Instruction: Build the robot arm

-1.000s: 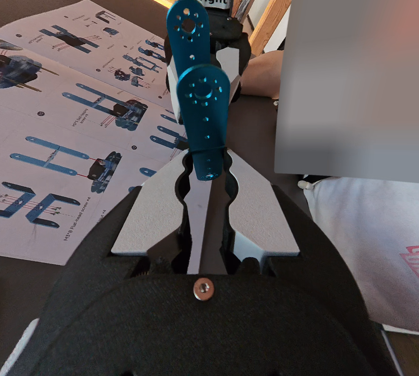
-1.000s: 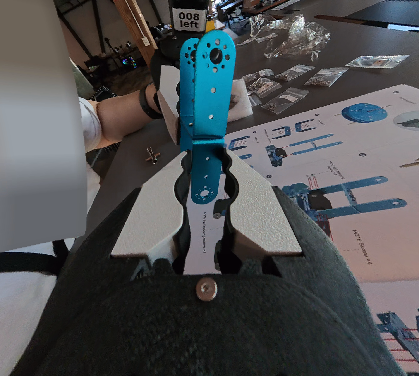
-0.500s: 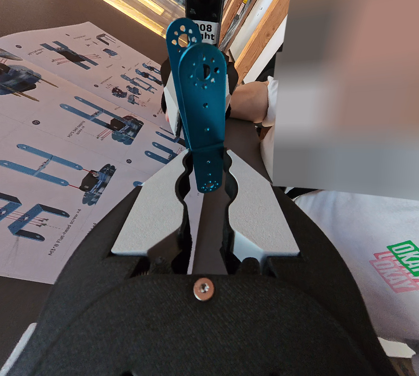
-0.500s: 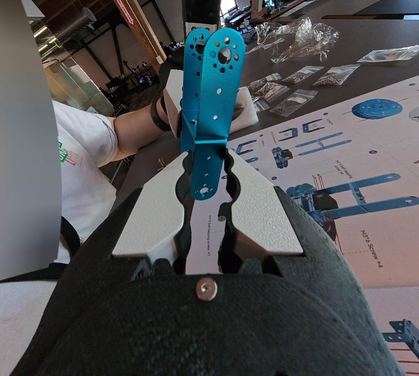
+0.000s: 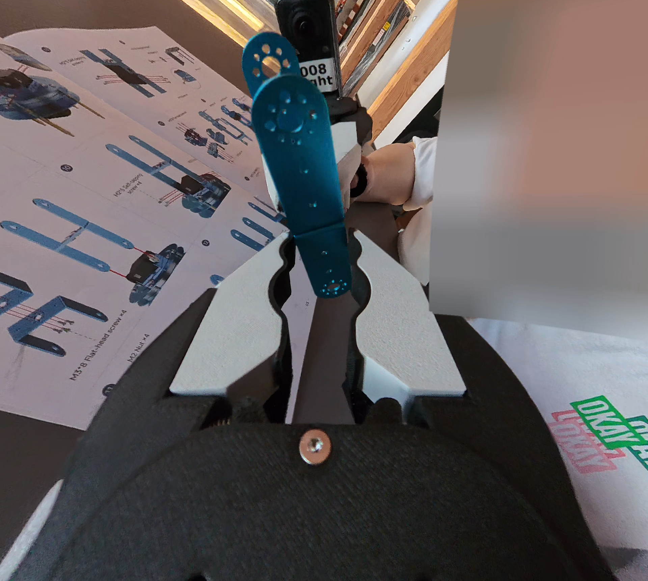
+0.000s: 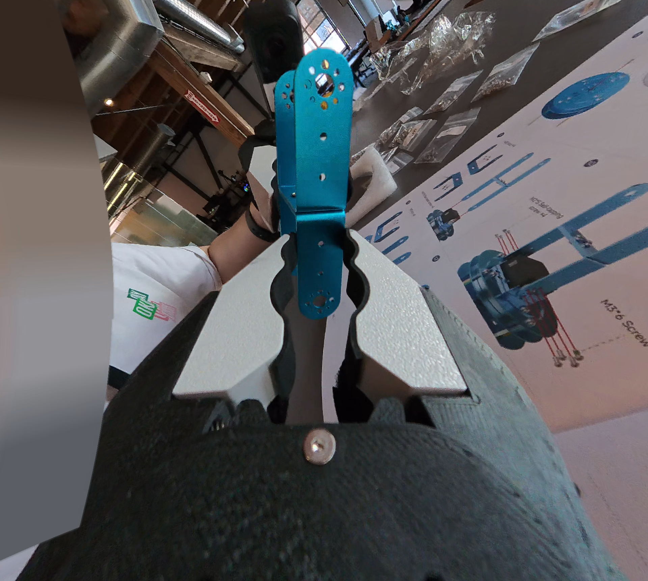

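My left gripper (image 5: 321, 241) is shut on the short leg of a blue bent metal bracket (image 5: 298, 161), whose long holed arm points up and away. Close behind it stands a second blue bracket (image 5: 266, 63), its round end showing just above and to the left. That one is held by my right gripper, whose black camera housing (image 5: 305, 13) faces me. In the right wrist view my right gripper (image 6: 318, 238) is shut on its blue bracket (image 6: 322, 150). The other bracket (image 6: 284, 129) overlaps it at the left. I cannot tell whether the two brackets touch.
A printed instruction sheet (image 5: 105, 196) lies on the dark table below and also shows in the right wrist view (image 6: 561, 213). Several clear bags of small parts (image 6: 413, 133) and a white foam block (image 6: 371, 175) lie farther off. A person's forearm (image 6: 235, 241) and white shirt (image 5: 561, 371) are close by. Left and right tips are no more than a few centimetres apart.
Both grippers have tipped up and rolled. The two brackets have come closer and now nearly overlap, where the far one stood apart up and left. Both grips are unchanged.
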The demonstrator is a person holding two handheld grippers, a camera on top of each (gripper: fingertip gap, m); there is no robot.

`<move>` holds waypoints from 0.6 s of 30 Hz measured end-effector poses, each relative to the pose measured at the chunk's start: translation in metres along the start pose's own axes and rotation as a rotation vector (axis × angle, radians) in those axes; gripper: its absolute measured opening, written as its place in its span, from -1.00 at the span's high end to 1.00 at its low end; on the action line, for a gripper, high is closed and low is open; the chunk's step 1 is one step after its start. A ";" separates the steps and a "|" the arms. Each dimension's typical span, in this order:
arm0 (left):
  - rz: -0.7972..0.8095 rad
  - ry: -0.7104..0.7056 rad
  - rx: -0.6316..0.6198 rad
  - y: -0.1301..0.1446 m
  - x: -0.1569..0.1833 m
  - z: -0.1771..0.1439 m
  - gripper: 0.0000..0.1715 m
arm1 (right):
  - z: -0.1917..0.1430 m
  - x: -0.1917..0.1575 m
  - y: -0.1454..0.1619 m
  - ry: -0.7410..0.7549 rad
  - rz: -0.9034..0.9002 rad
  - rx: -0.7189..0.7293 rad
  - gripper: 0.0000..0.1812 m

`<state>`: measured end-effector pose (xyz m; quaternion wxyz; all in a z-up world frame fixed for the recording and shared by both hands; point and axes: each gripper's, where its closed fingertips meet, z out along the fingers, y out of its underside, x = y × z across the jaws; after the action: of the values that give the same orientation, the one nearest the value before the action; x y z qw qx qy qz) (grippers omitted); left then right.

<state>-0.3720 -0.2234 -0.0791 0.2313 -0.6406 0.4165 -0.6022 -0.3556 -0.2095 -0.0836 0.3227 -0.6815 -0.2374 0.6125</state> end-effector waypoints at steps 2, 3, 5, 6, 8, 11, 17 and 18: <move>-0.030 0.000 0.014 -0.002 -0.002 -0.002 0.69 | -0.001 0.003 -0.002 0.010 -0.003 0.010 0.73; -0.047 0.006 0.019 -0.002 -0.003 -0.003 0.70 | -0.001 0.003 -0.001 0.012 -0.003 0.011 0.73; -0.069 0.017 0.018 -0.002 -0.002 -0.003 0.70 | -0.001 0.003 0.000 0.018 -0.017 0.006 0.73; -0.070 0.016 0.017 -0.002 -0.003 -0.003 0.70 | -0.001 0.003 0.001 0.022 -0.023 0.005 0.73; -0.067 0.012 0.016 -0.001 -0.003 -0.003 0.70 | -0.001 0.003 0.001 0.022 -0.021 0.001 0.72; -0.066 0.007 0.021 -0.001 -0.003 -0.002 0.71 | -0.002 0.003 0.001 0.019 -0.014 0.008 0.72; -0.046 -0.004 0.020 -0.002 -0.002 -0.003 0.71 | -0.001 0.003 0.001 0.019 -0.027 0.008 0.72; -0.040 -0.007 0.018 -0.002 -0.002 -0.003 0.70 | -0.001 0.002 0.001 0.019 -0.029 0.009 0.72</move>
<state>-0.3738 -0.2202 -0.0778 0.2265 -0.6489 0.3974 -0.6081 -0.3543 -0.2088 -0.0862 0.3366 -0.6823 -0.2414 0.6025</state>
